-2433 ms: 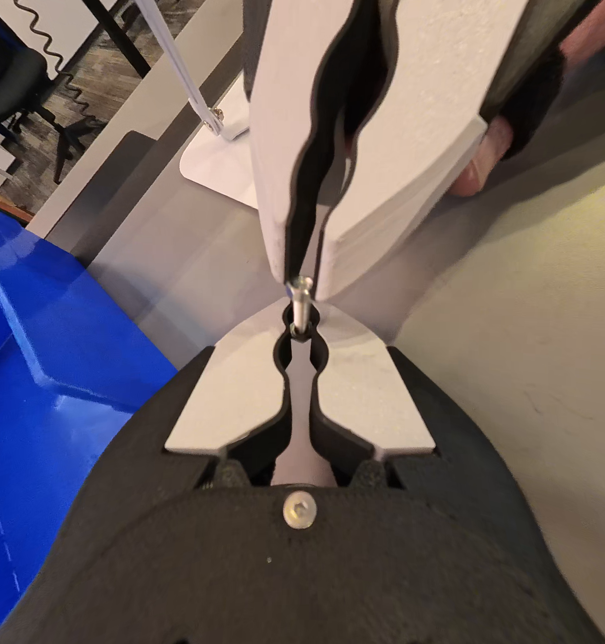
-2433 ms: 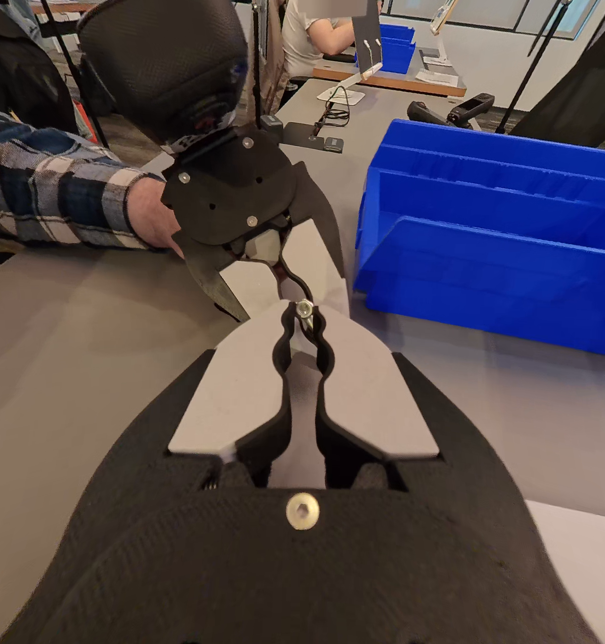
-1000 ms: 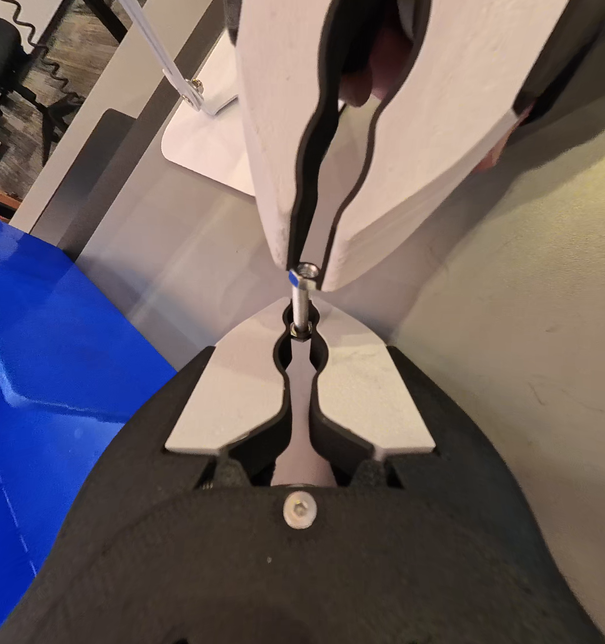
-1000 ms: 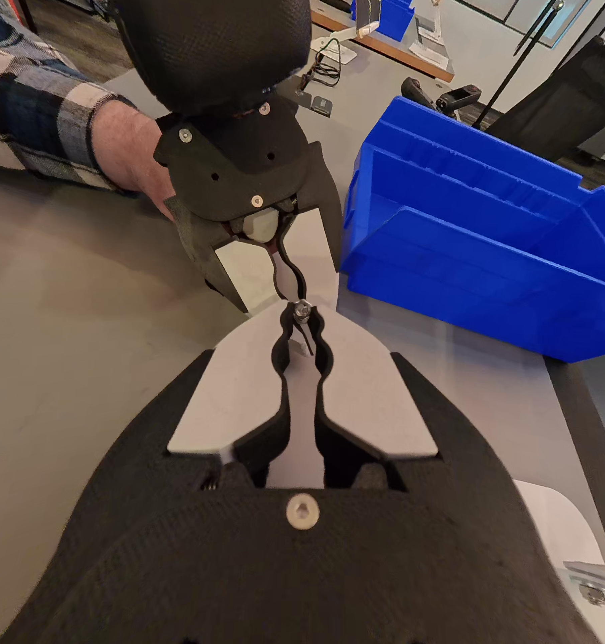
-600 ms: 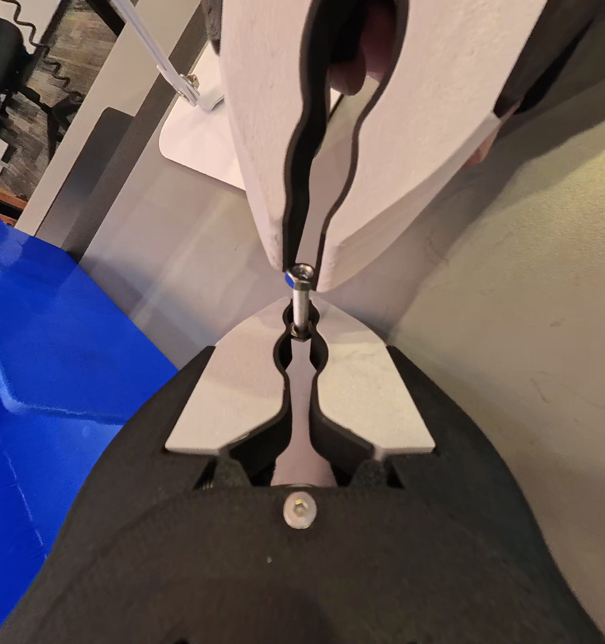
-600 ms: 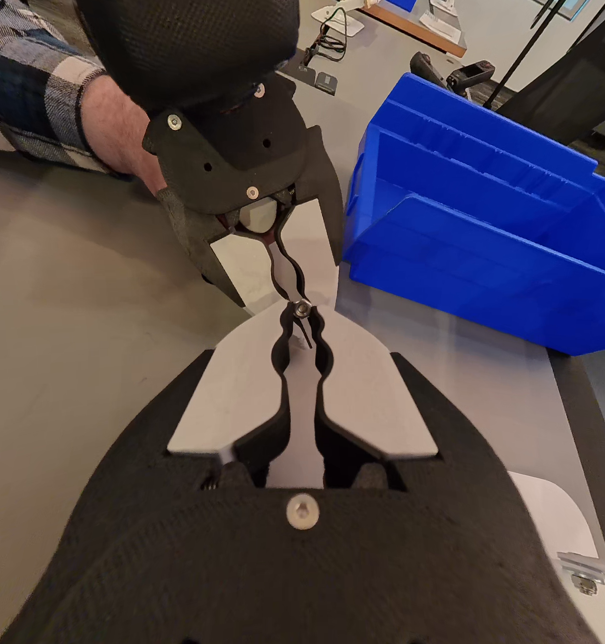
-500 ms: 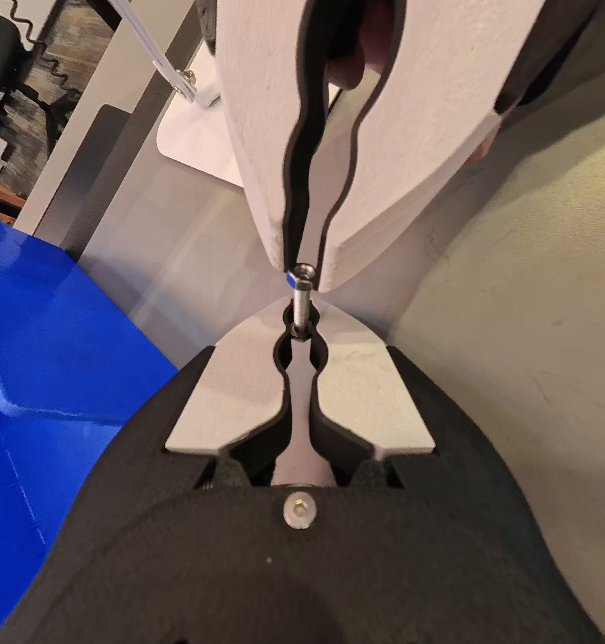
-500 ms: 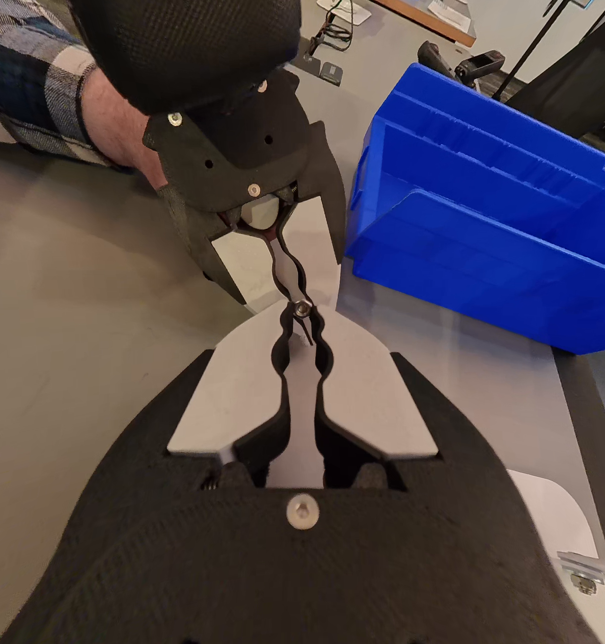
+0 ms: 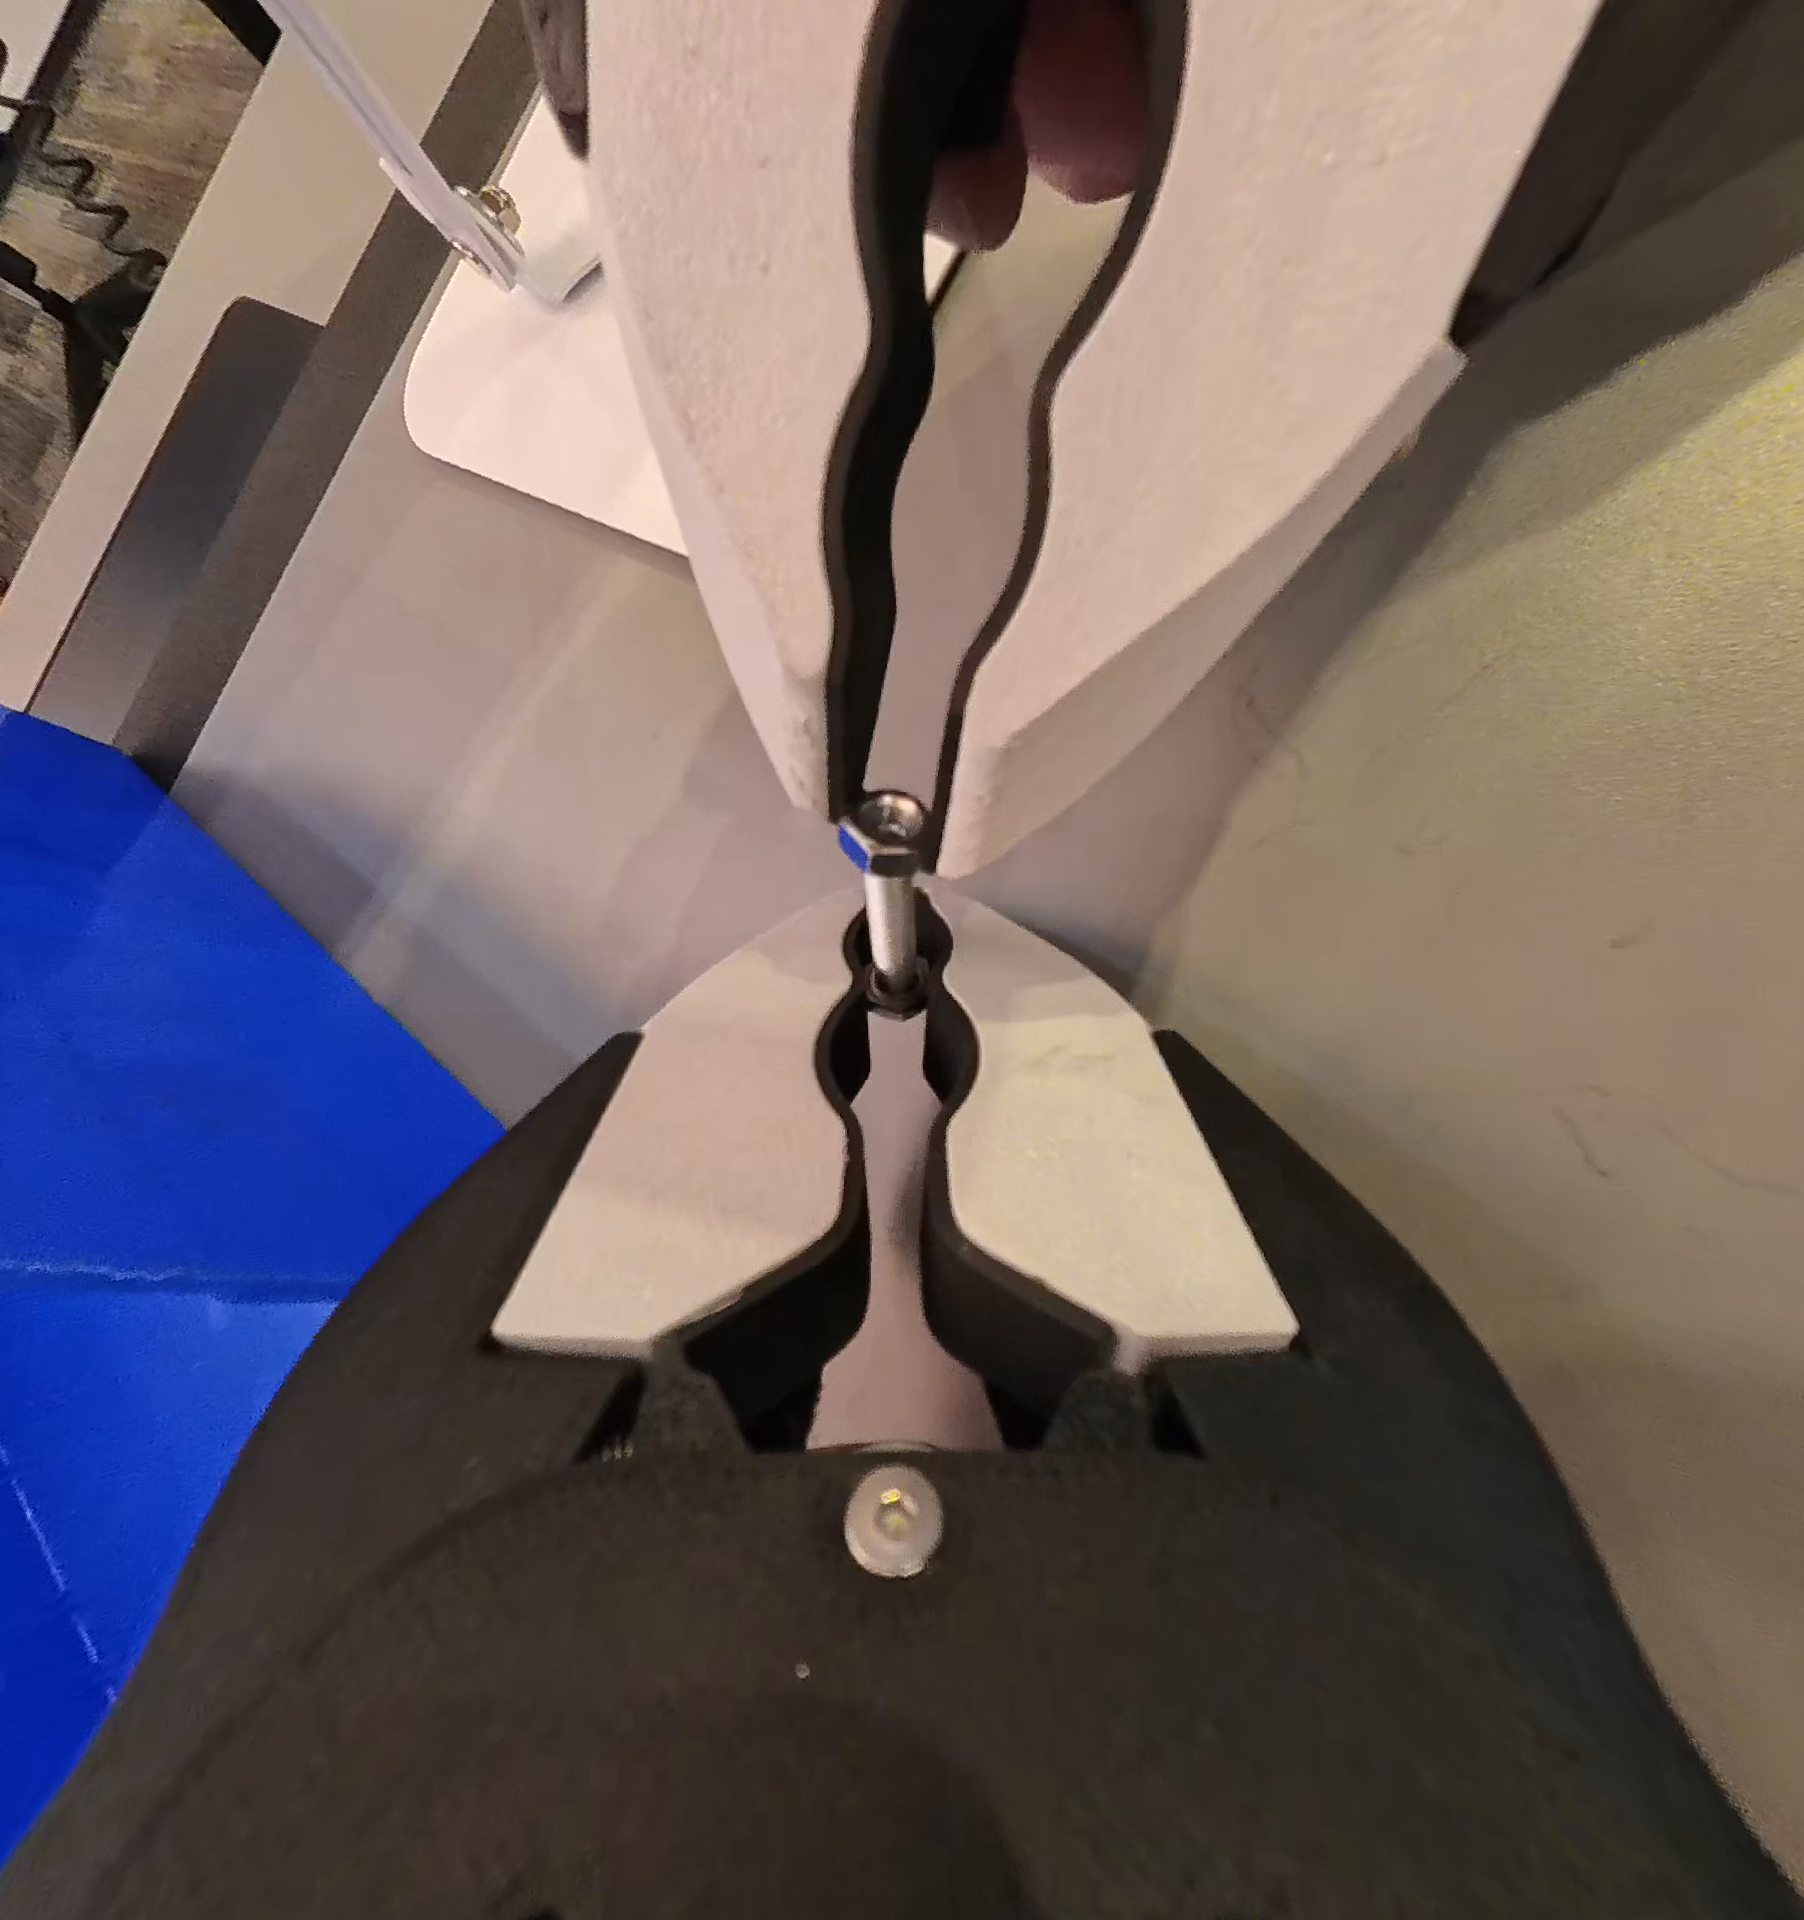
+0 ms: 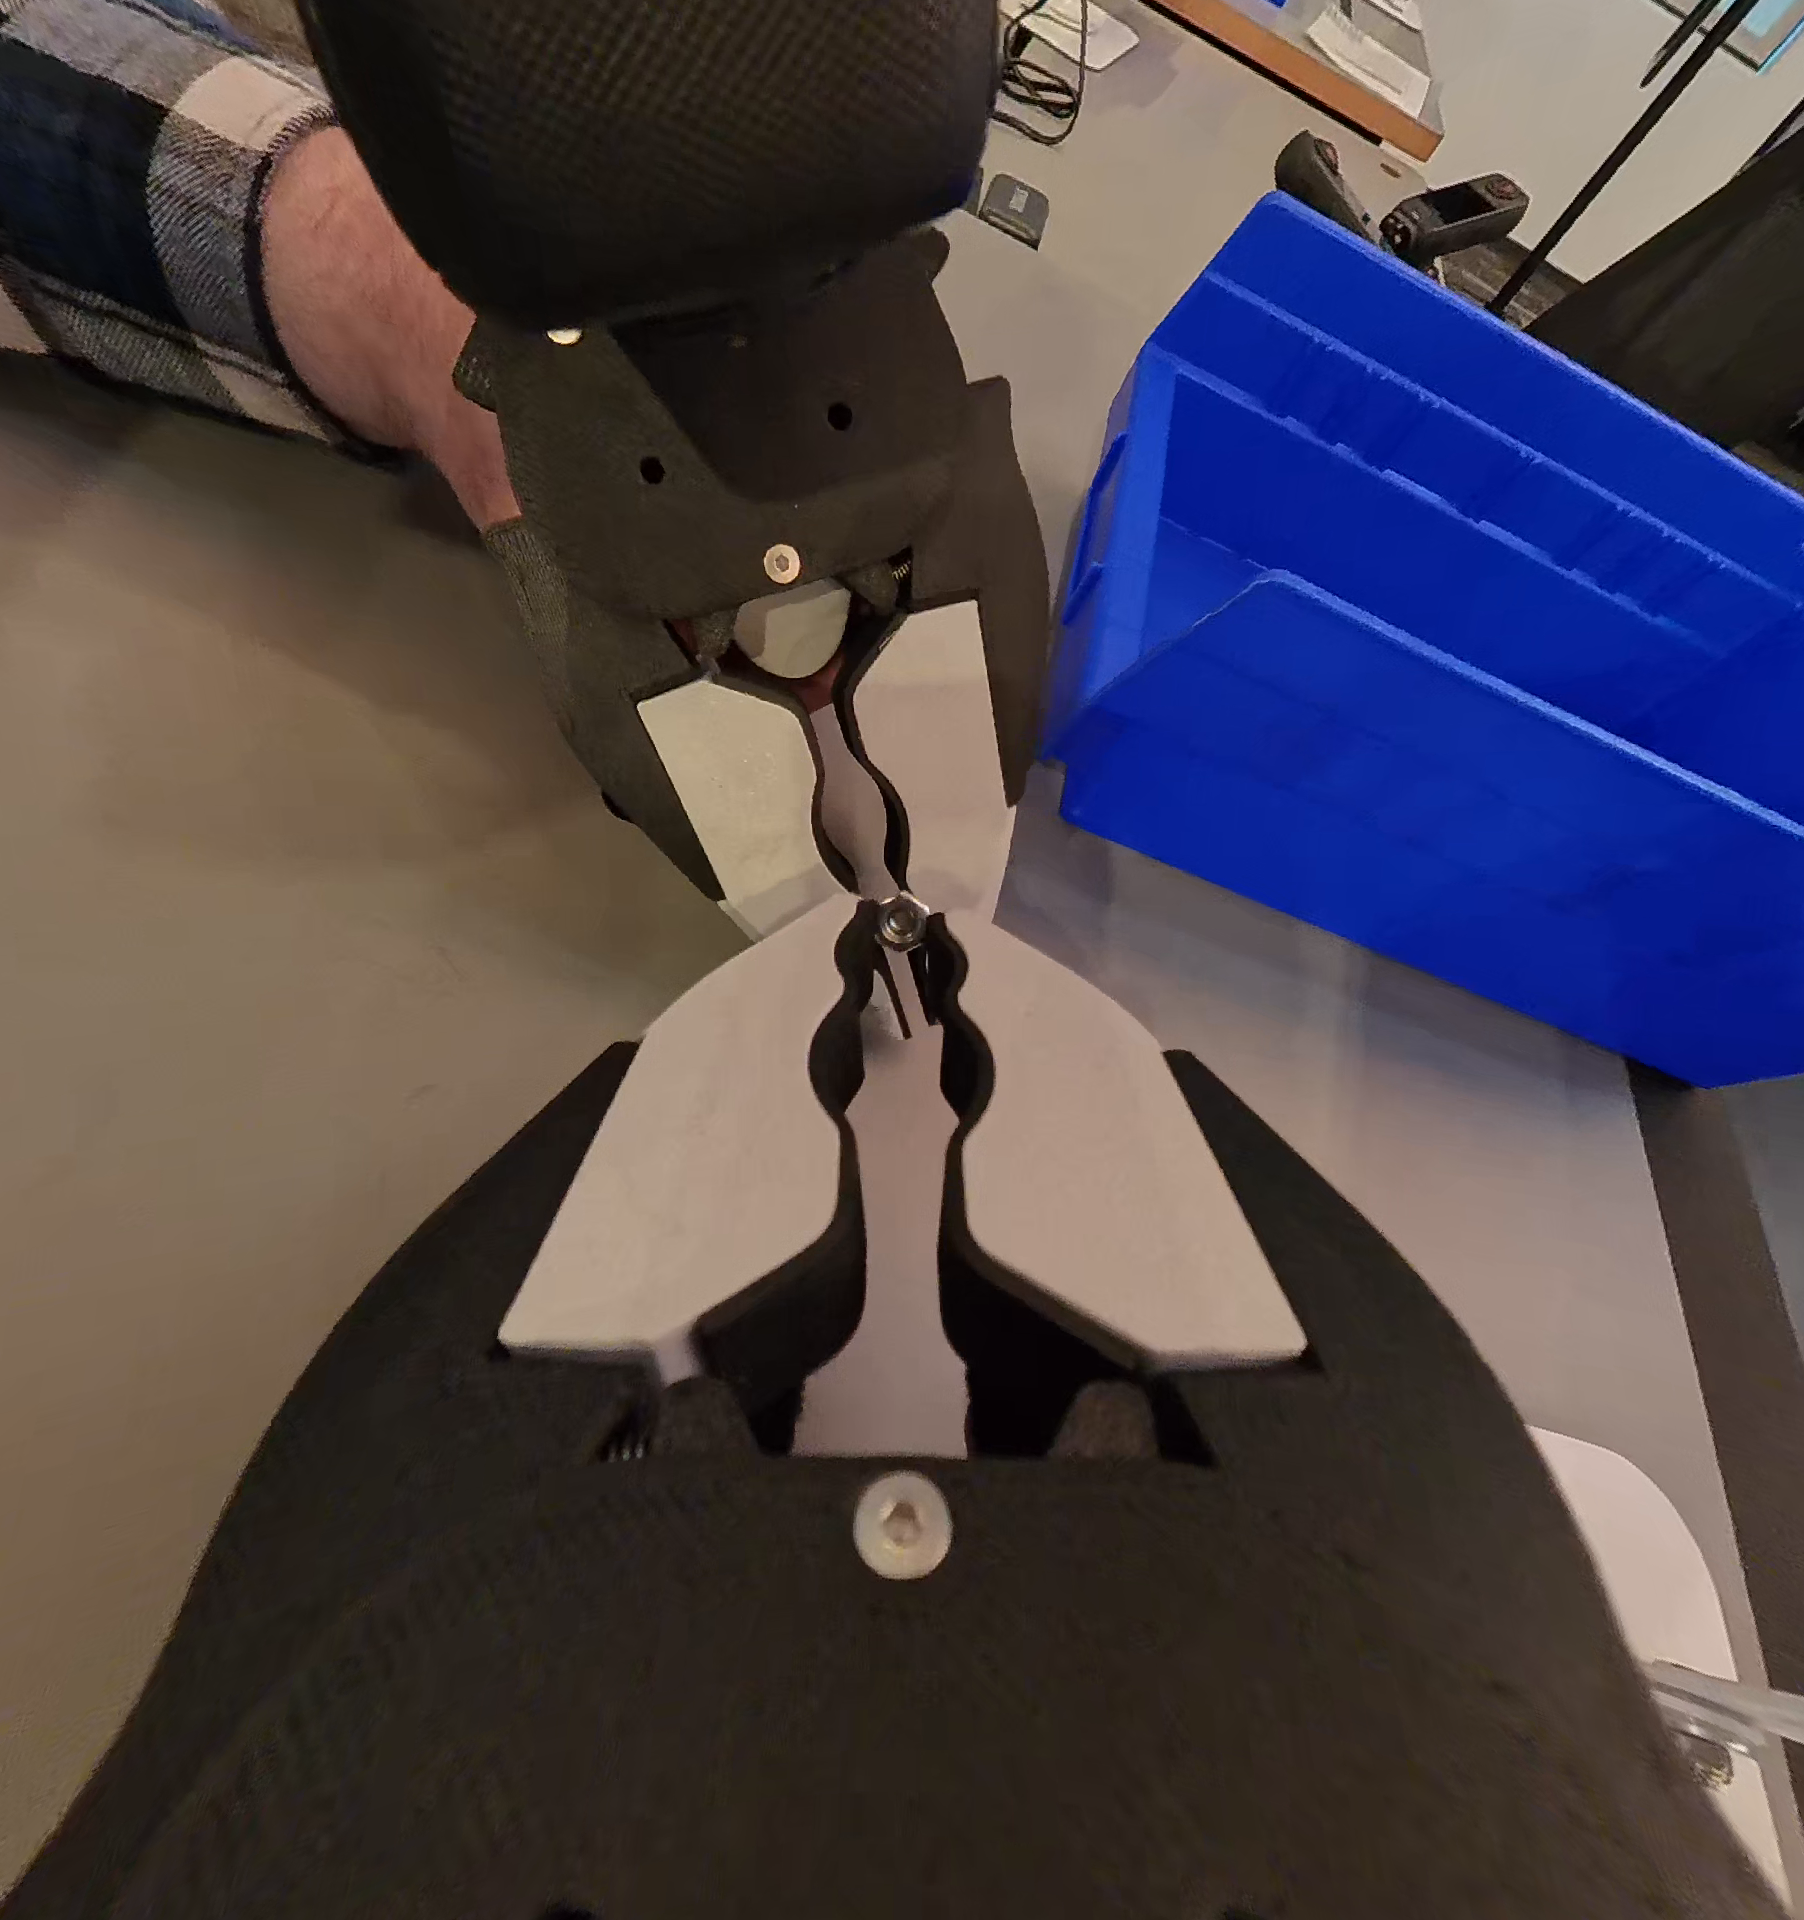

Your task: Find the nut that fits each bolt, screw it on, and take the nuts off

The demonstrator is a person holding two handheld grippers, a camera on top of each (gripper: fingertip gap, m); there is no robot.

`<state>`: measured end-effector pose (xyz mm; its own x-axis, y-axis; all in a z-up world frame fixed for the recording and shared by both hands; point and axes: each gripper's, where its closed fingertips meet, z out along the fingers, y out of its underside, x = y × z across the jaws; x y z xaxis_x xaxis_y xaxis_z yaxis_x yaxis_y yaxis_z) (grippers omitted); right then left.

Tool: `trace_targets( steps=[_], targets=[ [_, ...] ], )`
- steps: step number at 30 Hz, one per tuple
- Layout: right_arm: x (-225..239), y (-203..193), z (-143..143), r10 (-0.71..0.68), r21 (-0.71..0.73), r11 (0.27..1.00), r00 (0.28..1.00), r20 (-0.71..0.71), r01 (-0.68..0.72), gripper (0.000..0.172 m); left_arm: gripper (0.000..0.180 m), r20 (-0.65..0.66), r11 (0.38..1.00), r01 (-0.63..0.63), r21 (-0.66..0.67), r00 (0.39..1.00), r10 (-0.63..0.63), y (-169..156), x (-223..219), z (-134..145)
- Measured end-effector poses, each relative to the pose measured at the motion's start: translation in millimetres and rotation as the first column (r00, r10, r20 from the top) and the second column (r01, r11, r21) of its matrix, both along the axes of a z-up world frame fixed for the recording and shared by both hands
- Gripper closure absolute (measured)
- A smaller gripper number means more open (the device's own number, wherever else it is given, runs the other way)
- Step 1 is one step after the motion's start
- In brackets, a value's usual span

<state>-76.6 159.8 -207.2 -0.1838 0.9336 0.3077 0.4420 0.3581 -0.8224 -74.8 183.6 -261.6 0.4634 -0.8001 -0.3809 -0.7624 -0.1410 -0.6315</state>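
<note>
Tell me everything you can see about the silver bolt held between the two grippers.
The silver bolt is a slim, shiny metal rod with a smooth-looking shank, held in the air above the grey table. The left gripper pinches its near end, where a small dark nut sits. At its far end, a silver hex nut, catching a blue reflection, is clamped by the right gripper. The bolt bridges the two grippers tip to tip, touching nothing else.
</note>
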Motion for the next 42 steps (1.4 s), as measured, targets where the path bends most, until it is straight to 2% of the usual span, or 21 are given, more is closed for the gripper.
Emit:
trace_targets(
  steps=[12, 42],
  targets=[
    [0.2, -2.8, -3.3, 0.016, 0.002, 1.0, 0.999, 0.028, -0.016, 0.162, 0.176, -0.041, 1.0, 0.008, 0.004, 0.999, -0.007, -1.2, 0.2, -3.6],
    [-5.8, 3.6, 0.3, -0.073, -0.079, 0.994, 0.997, -0.023, 0.071, 0.161, 0.176, -0.07, 0.996, -0.053, 0.074, 0.996, 0.058, 8.6, -7.6, 1.9]
  ],
)
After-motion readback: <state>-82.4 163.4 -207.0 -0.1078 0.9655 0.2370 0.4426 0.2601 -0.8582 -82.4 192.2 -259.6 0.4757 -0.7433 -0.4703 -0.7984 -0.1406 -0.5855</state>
